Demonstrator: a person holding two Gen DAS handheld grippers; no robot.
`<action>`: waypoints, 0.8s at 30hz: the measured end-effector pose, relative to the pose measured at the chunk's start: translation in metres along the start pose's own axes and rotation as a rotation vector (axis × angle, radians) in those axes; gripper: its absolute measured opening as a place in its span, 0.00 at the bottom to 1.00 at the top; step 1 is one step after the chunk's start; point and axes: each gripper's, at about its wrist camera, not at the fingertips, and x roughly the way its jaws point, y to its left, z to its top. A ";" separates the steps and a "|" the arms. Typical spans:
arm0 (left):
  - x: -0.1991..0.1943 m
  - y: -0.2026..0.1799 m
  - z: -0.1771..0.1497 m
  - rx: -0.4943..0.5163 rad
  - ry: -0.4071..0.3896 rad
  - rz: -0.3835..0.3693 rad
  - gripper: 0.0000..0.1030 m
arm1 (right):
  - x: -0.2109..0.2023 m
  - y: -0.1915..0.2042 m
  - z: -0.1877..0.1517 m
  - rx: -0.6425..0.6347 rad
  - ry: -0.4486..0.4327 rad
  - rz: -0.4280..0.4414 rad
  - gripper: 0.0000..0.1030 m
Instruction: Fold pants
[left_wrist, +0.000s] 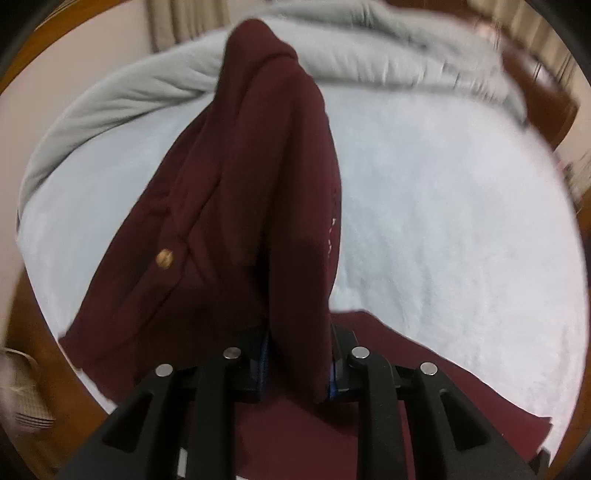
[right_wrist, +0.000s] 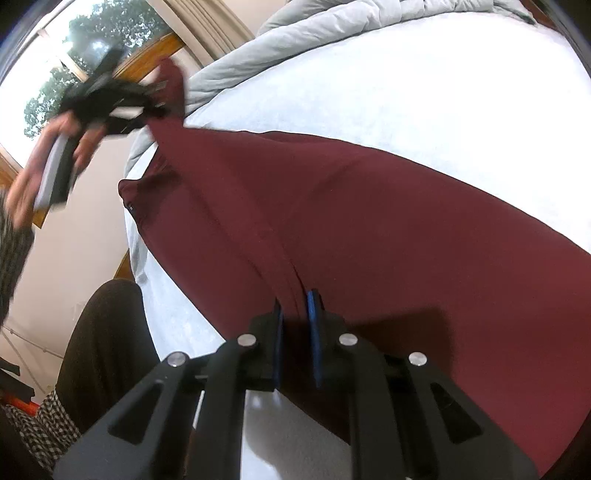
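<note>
The pants (left_wrist: 236, 206) are maroon and lie partly on the white bed (left_wrist: 461, 229), one end lifted off it. Your left hand-held gripper (left_wrist: 297, 363) is clamped on a thick bunch of the cloth, which rises in front of it with a tan button (left_wrist: 164, 258) showing. Your right hand-held gripper (right_wrist: 295, 332) pinches a raised fold of the pants (right_wrist: 369, 229) near its blue pads (right_wrist: 314, 332). A grey duvet (left_wrist: 155, 74) is bunched at the far edge.
</note>
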 end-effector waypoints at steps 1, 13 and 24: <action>0.009 0.019 0.009 -0.015 -0.027 -0.015 0.22 | 0.000 0.001 -0.001 0.001 0.003 -0.004 0.11; 0.043 0.103 -0.060 -0.301 0.015 -0.167 0.40 | -0.003 0.011 -0.005 -0.013 0.040 -0.057 0.25; 0.054 0.008 -0.096 -0.314 0.212 -0.465 0.64 | -0.056 0.010 -0.033 0.075 -0.024 -0.050 0.38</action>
